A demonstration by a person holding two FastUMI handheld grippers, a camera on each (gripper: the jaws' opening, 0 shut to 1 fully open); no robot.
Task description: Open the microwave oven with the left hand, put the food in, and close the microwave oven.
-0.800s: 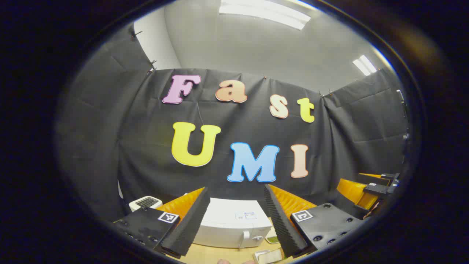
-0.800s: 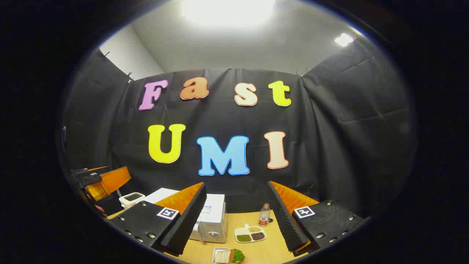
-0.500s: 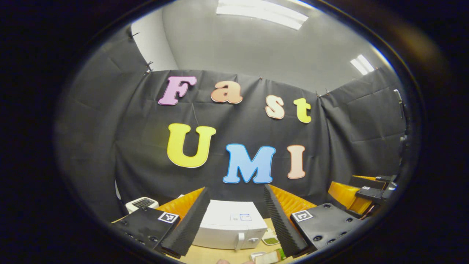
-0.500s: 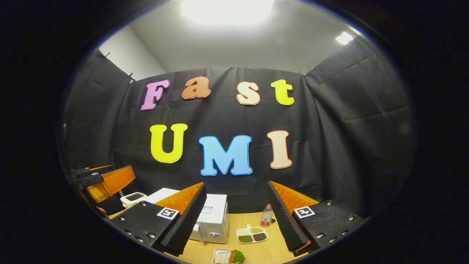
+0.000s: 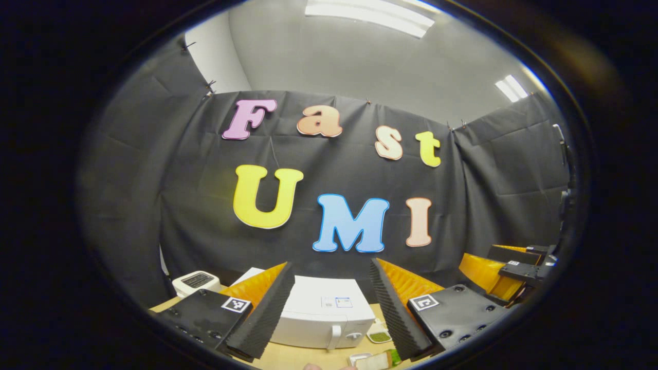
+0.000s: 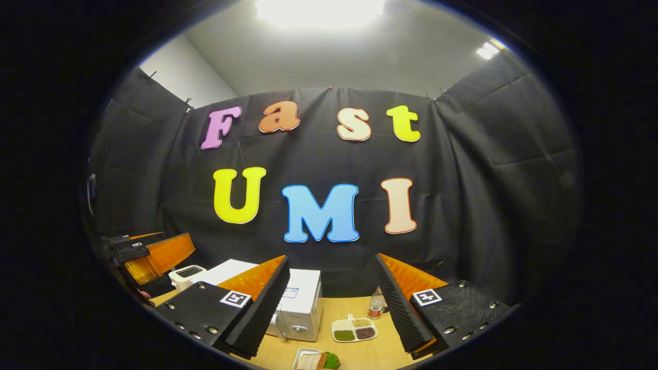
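Note:
The white microwave [image 5: 324, 313] stands on the wooden table with its door shut and a handle [image 5: 336, 336] at the right of its front. My left gripper [image 5: 331, 264] hovers open in front of and above it, nothing between its fingers. The food, a small white tray with bread and a green leaf [image 6: 314, 361], lies on the table near the front edge, and its edge shows as the tray [image 5: 374, 359]. My right gripper [image 6: 331, 258] is open and empty, held above the table with the microwave [image 6: 300, 308] to its left.
A sectioned dish of beans [image 6: 353, 330] and a small bottle [image 6: 377, 304] sit right of the microwave. A white toaster-like box [image 5: 195, 281] stands at its left. The other gripper [image 5: 514, 267] hangs at the far right; the other gripper [image 6: 149, 252] at the left.
Both grippers have drifted slightly; the table things sit a little differently in each view. Both stay open and empty, and the microwave door stays shut.

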